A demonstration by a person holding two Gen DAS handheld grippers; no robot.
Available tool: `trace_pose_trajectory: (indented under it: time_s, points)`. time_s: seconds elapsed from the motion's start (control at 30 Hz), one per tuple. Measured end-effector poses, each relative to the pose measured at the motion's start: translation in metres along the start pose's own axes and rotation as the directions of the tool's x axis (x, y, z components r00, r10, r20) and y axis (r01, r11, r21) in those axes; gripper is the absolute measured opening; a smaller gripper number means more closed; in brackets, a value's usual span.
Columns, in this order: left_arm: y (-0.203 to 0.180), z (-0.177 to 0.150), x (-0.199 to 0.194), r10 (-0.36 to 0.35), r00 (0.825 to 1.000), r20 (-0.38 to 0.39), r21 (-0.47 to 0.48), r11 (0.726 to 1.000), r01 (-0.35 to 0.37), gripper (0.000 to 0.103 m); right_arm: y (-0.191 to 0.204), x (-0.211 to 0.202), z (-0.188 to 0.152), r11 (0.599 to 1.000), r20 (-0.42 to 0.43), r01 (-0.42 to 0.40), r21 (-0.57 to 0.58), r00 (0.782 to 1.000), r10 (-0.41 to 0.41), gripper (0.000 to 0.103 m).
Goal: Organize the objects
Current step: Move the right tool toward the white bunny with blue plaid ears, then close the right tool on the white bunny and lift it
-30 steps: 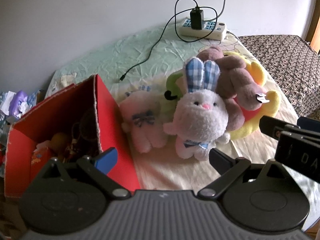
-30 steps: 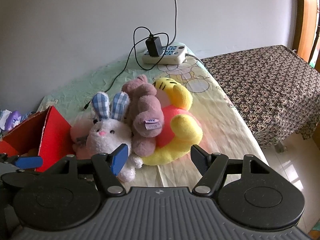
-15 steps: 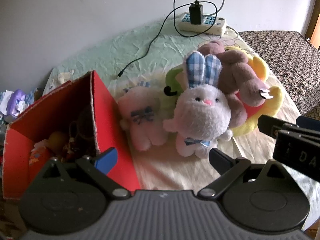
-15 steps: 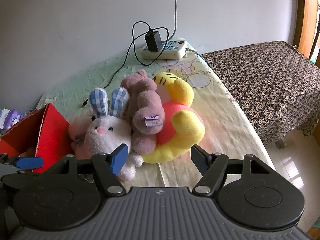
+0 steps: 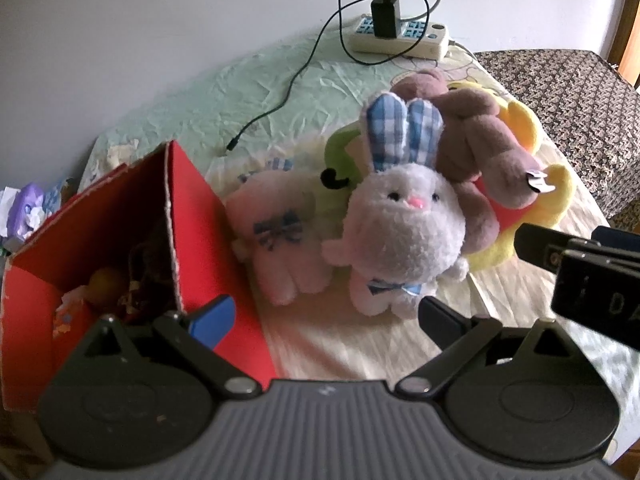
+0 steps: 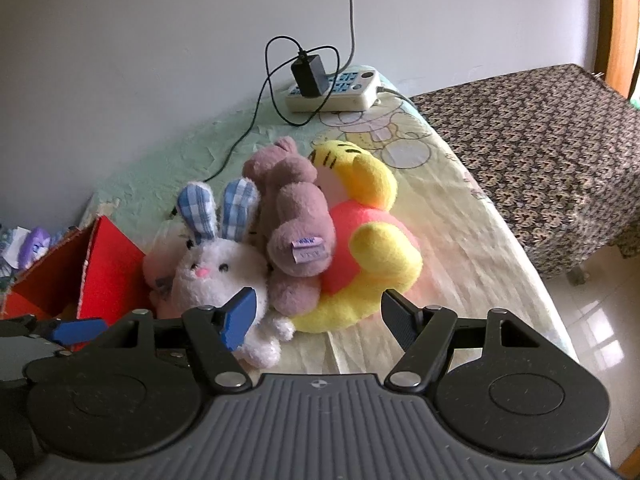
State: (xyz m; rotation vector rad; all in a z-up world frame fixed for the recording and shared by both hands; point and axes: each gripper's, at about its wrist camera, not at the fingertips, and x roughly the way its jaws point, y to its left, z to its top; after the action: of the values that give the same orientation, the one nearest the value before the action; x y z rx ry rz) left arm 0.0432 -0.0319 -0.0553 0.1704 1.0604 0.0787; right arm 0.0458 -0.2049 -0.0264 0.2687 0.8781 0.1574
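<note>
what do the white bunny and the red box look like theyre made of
White bunny: fluffy plush pile, likely synthetic; its ears are faced with blue-and-white checked woven cloth.
Red box: looks like cardboard with a matte red face; the torn corner edge shows a pale, ragged core.

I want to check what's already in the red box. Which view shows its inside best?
The left wrist view: it looks into the open red box, showing small items at the bottom. The right wrist view catches only a corner of the box at its left edge, contents hidden.
</note>
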Motion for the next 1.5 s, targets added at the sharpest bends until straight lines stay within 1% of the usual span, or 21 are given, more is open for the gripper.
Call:
trace_pose_trajectory:
  time_s: [0.07, 0.17, 0.23, 0.3, 0.43, 0.5, 0.53, 0.63, 0.7, 0.8, 0.87, 1.0, 1.07, 1.1, 1.17, 1.23, 1.27, 1.3, 1.33, 1.4, 1.5]
  points:
    - [0.001, 0.001, 0.001, -0.013, 1.0, 0.006, 0.001, 1.0, 0.013, 0.099, -0.002, 0.0, 0.004, 1.0, 0.012, -0.01, 0.003, 1.0, 0.01, 0.071]
    - [0.005, 0.004, 0.002, -0.072, 0.997, 0.032, -0.007, 0.997, 0.072, 0.099, -0.008, 0.001, 0.01, 0.999, 0.026, -0.026, 0.019, 0.999, 0.025, 0.071]
    - [0.009, 0.005, 0.003, -0.117, 0.992, 0.056, -0.018, 0.993, 0.118, 0.099, -0.012, 0.003, 0.014, 0.998, 0.024, -0.041, 0.041, 0.999, 0.04, 0.066]
    - [0.014, 0.003, 0.004, -0.177, 0.981, 0.084, -0.028, 0.983, 0.18, 0.099, -0.017, 0.007, 0.017, 0.996, 0.014, -0.065, 0.064, 0.998, 0.064, 0.06]
    - [0.018, -0.001, 0.007, -0.261, 0.959, 0.113, -0.052, 0.962, 0.268, 0.101, -0.023, 0.009, 0.021, 0.983, 0.012, -0.148, 0.111, 0.989, 0.148, 0.05]
    - [0.019, -0.002, 0.008, -0.291, 0.949, 0.12, -0.06, 0.952, 0.3, 0.102, -0.023, 0.008, 0.024, 0.969, 0.031, -0.22, 0.112, 0.976, 0.217, 0.047]
    - [0.018, -0.001, 0.008, -0.303, 0.945, 0.122, -0.057, 0.949, 0.311, 0.102, -0.021, 0.007, 0.025, 0.959, 0.045, -0.265, 0.099, 0.964, 0.261, 0.047]
    - [0.016, -0.001, 0.011, -0.322, 0.939, 0.123, -0.044, 0.943, 0.329, 0.102, -0.01, 0.009, 0.029, 0.932, 0.037, -0.36, 0.049, 0.933, 0.359, 0.046]
    - [0.014, 0.0, 0.016, -0.31, 0.942, 0.127, -0.026, 0.949, 0.316, 0.102, -0.002, 0.012, 0.029, 0.914, 0.018, -0.404, 0.013, 0.915, 0.404, 0.047]
    - [0.011, 0.001, 0.024, -0.304, 0.945, 0.123, -0.006, 0.952, 0.307, 0.102, 0.006, 0.018, 0.028, 0.911, -0.008, -0.413, -0.024, 0.911, 0.413, 0.047]
    - [0.013, 0.003, 0.032, -0.307, 0.945, 0.116, -0.006, 0.951, 0.309, 0.102, 0.007, 0.024, 0.028, 0.91, -0.049, -0.413, -0.034, 0.91, 0.411, 0.048]
    - [0.017, 0.008, 0.048, -0.297, 0.95, 0.099, -0.012, 0.954, 0.299, 0.102, -0.002, 0.038, 0.023, 0.91, -0.139, -0.414, -0.007, 0.902, 0.409, 0.048]
    - [0.019, 0.01, 0.054, -0.302, 0.948, 0.1, -0.01, 0.952, 0.305, 0.102, -0.006, 0.044, 0.021, 0.914, -0.144, -0.405, 0.027, 0.903, 0.405, 0.051]
    - [0.02, 0.011, 0.056, -0.307, 0.946, 0.103, -0.012, 0.951, 0.31, 0.1, -0.008, 0.047, 0.019, 0.914, -0.146, -0.403, 0.045, 0.902, 0.405, 0.053]
    - [0.019, 0.013, 0.061, -0.329, 0.939, 0.097, -0.004, 0.944, 0.331, 0.096, -0.01, 0.056, 0.018, 0.909, -0.143, -0.406, 0.095, 0.898, 0.416, 0.053]
    - [0.017, 0.013, 0.063, -0.353, 0.931, 0.095, 0.011, 0.935, 0.353, 0.089, -0.007, 0.063, 0.017, 0.894, -0.137, -0.427, 0.132, 0.886, 0.443, 0.053]
    - [0.014, 0.013, 0.062, -0.358, 0.928, 0.099, 0.018, 0.934, 0.358, 0.088, -0.005, 0.066, 0.017, 0.889, -0.134, -0.434, 0.146, 0.882, 0.452, 0.053]
    - [0.012, 0.013, 0.062, -0.363, 0.926, 0.101, 0.03, 0.932, 0.362, 0.082, -0.003, 0.068, 0.017, 0.887, -0.135, -0.437, 0.151, 0.879, 0.456, 0.053]
    - [0.01, 0.012, 0.061, -0.362, 0.926, 0.102, 0.04, 0.932, 0.36, 0.076, 0.0, 0.069, 0.018, 0.888, -0.137, -0.436, 0.148, 0.88, 0.455, 0.052]
    - [0.008, 0.012, 0.061, -0.348, 0.931, 0.106, 0.057, 0.937, 0.344, 0.069, 0.004, 0.067, 0.019, 0.888, -0.143, -0.442, 0.129, 0.878, 0.458, 0.049]
    - [0.013, 0.013, 0.063, -0.351, 0.931, 0.102, 0.046, 0.936, 0.348, 0.066, 0.007, 0.059, 0.02, 0.884, -0.151, -0.458, 0.094, 0.871, 0.467, 0.046]
